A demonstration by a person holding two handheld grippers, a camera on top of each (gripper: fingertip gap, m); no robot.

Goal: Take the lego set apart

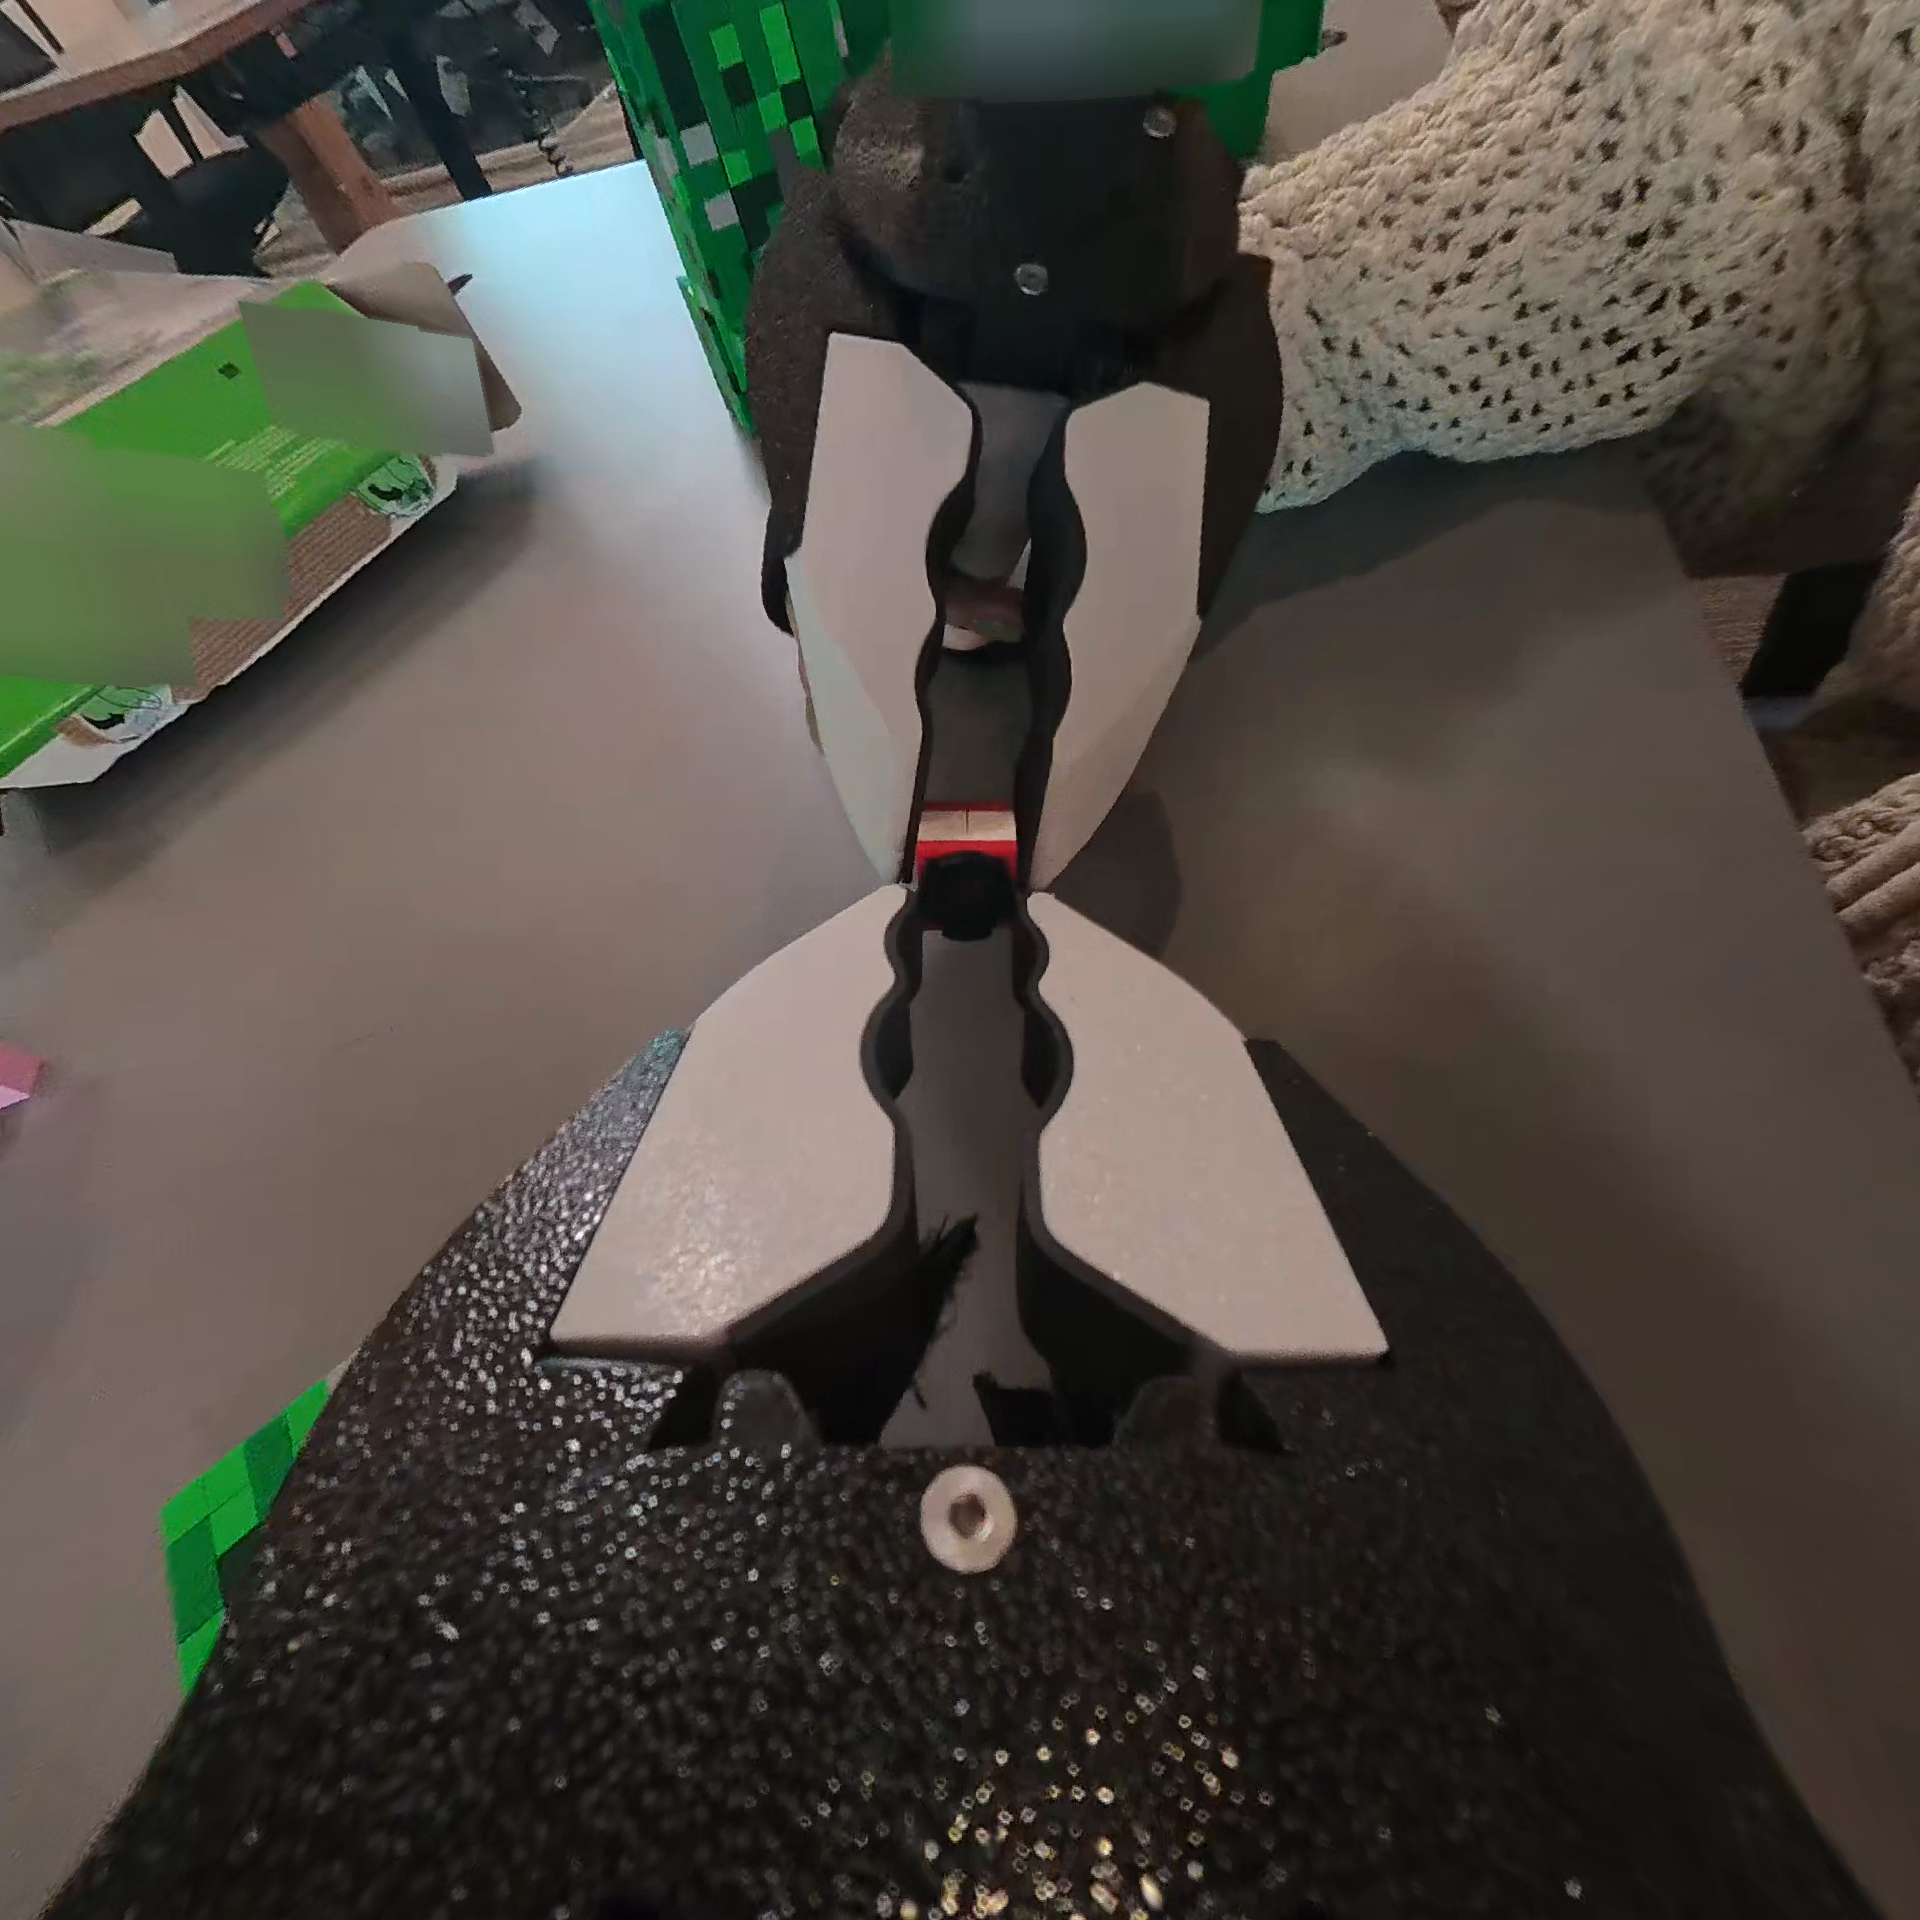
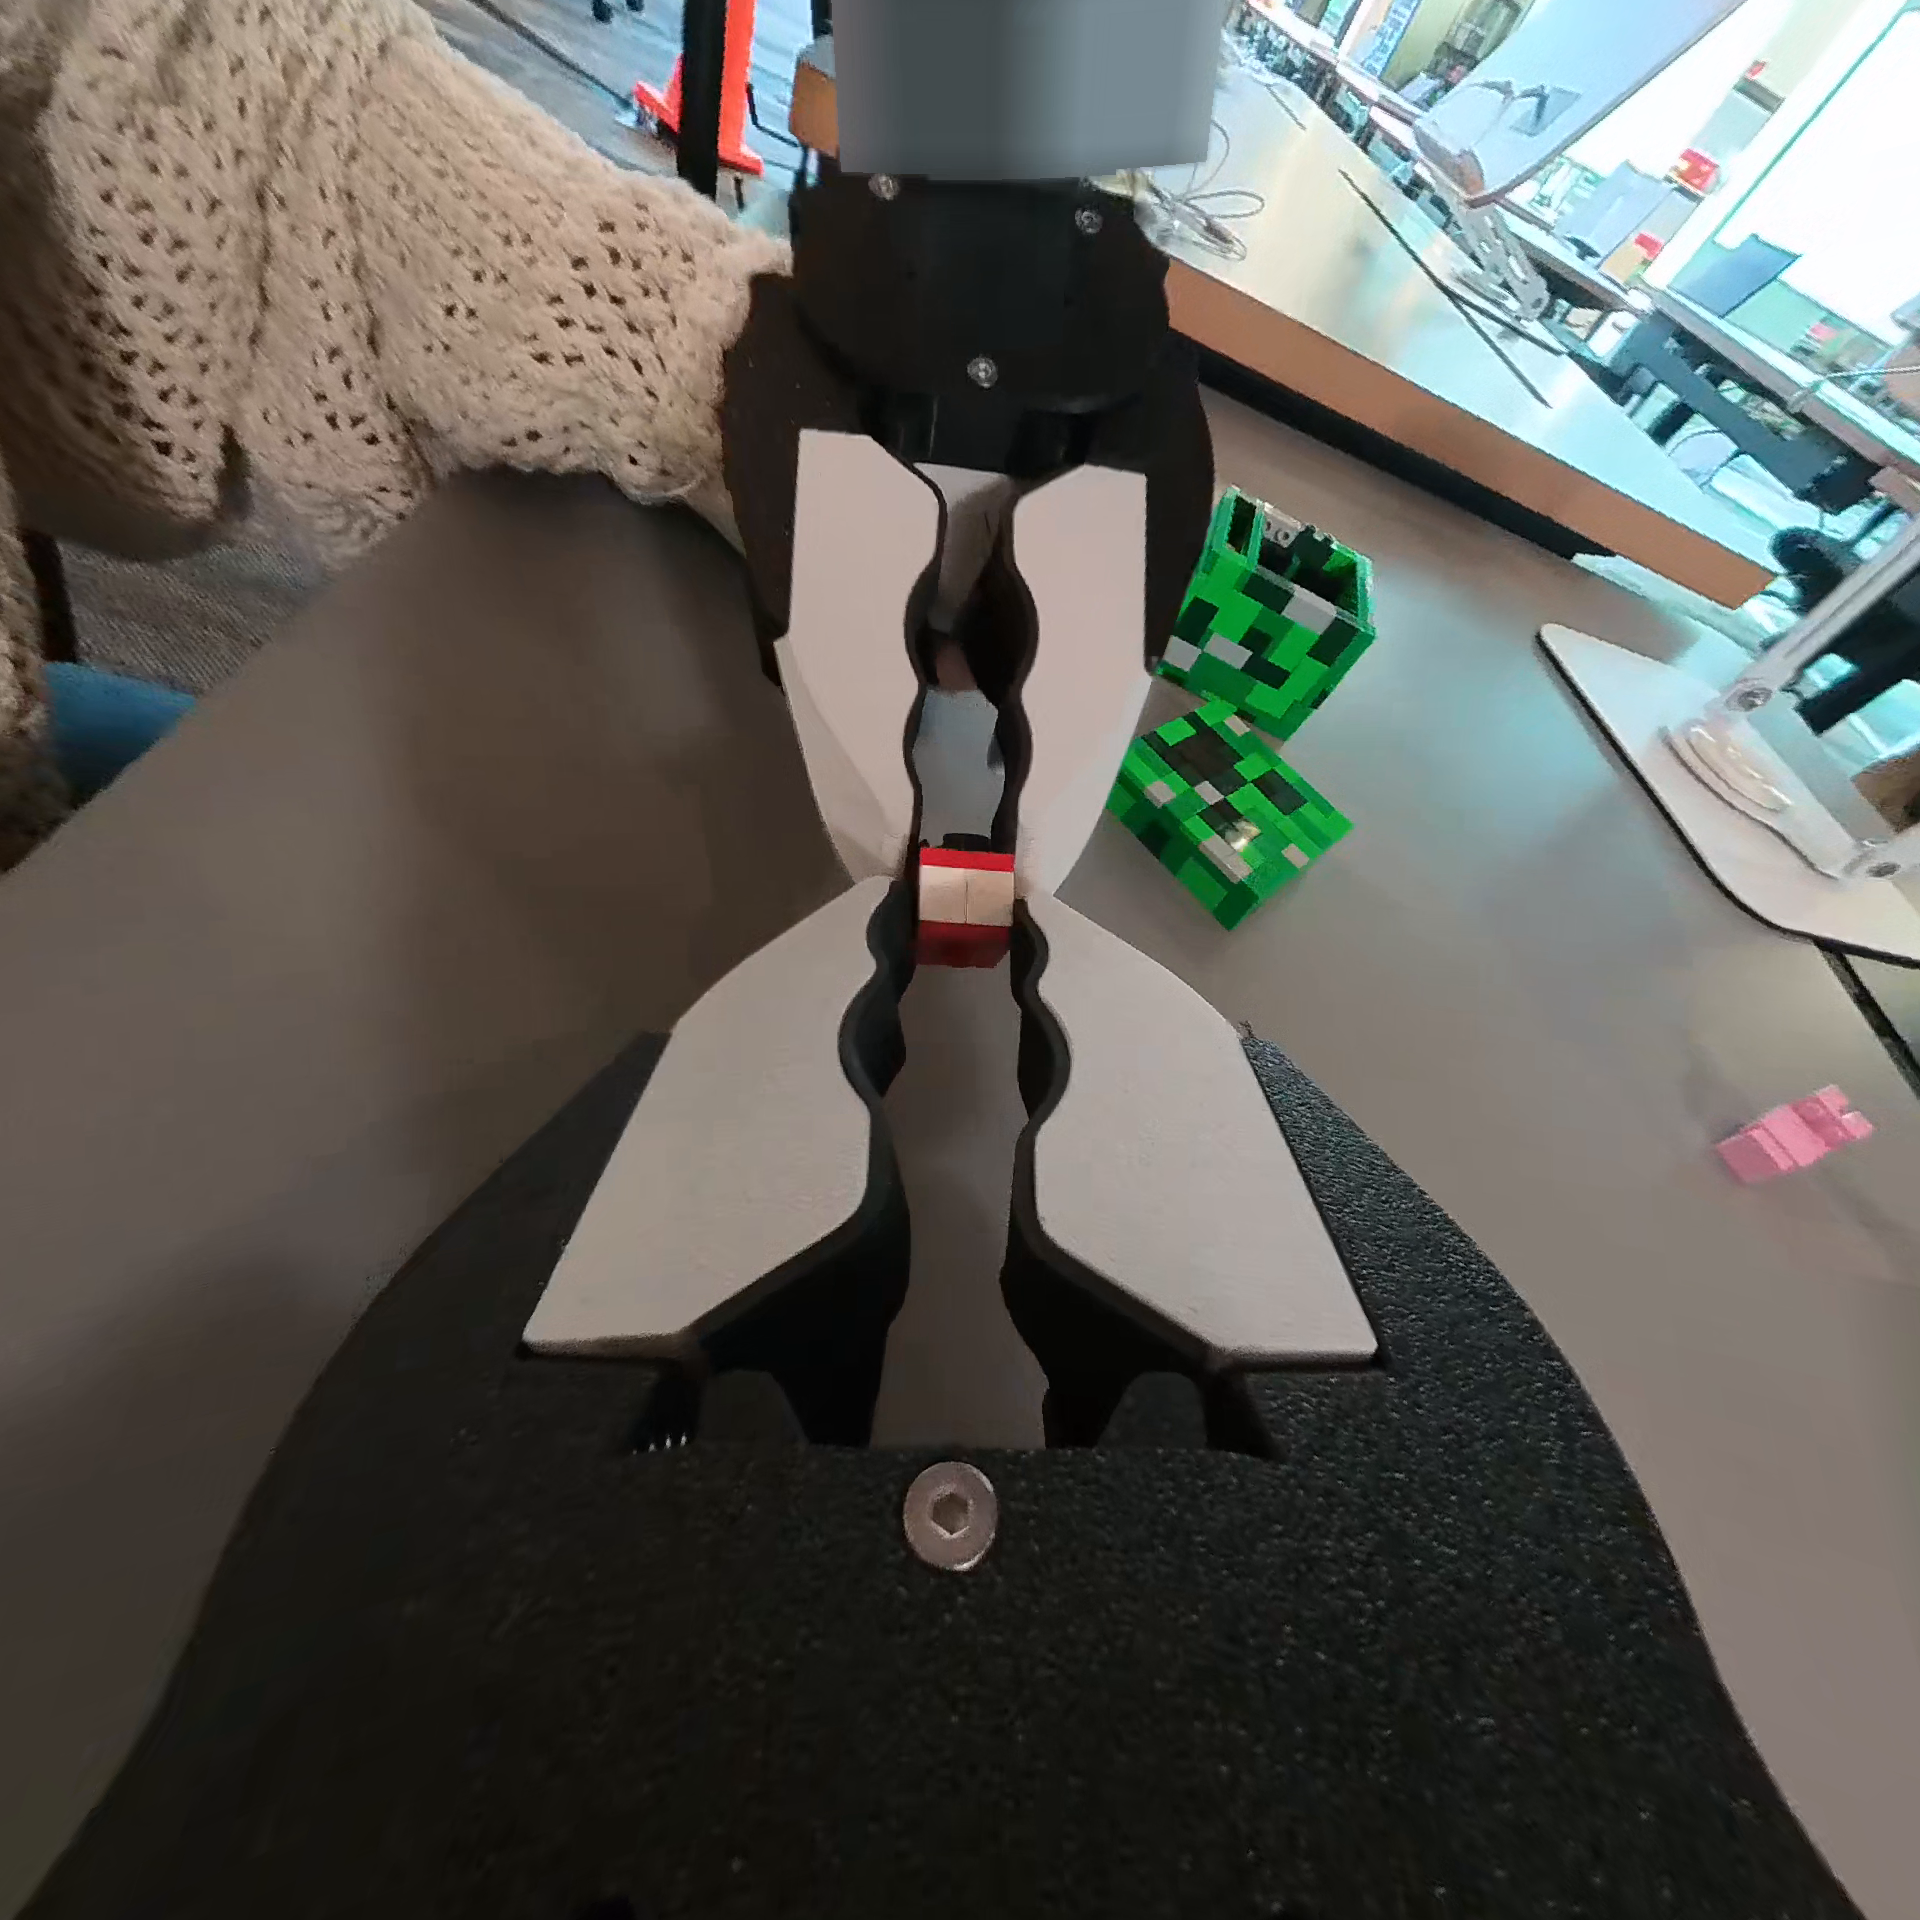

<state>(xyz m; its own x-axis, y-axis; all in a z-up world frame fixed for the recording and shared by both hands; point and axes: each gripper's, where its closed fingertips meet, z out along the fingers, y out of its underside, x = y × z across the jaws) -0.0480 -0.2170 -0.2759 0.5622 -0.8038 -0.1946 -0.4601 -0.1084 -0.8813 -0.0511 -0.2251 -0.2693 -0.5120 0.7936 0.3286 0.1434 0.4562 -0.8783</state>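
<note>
I am clamping one small red-and-white lego stack (image 2: 964,906) between my left hand-held gripper (image 1: 961,902) and right hand-held gripper (image 2: 961,940), tip to tip above the counter (image 2: 416,831). Its long axis is running between them. Two green block pieces (image 2: 1262,613) are sitting beside one pink piece (image 2: 1792,1132).

The left gripper (image 1: 964,904) and the right gripper (image 2: 961,914) are meeting tip to tip above the table, pointing straight at each other. Each is pinching its fingers narrowly on its own end of one small piece. A person's knit-sleeved arm (image 2: 343,281) is reaching in behind the left gripper, holding it.
</note>
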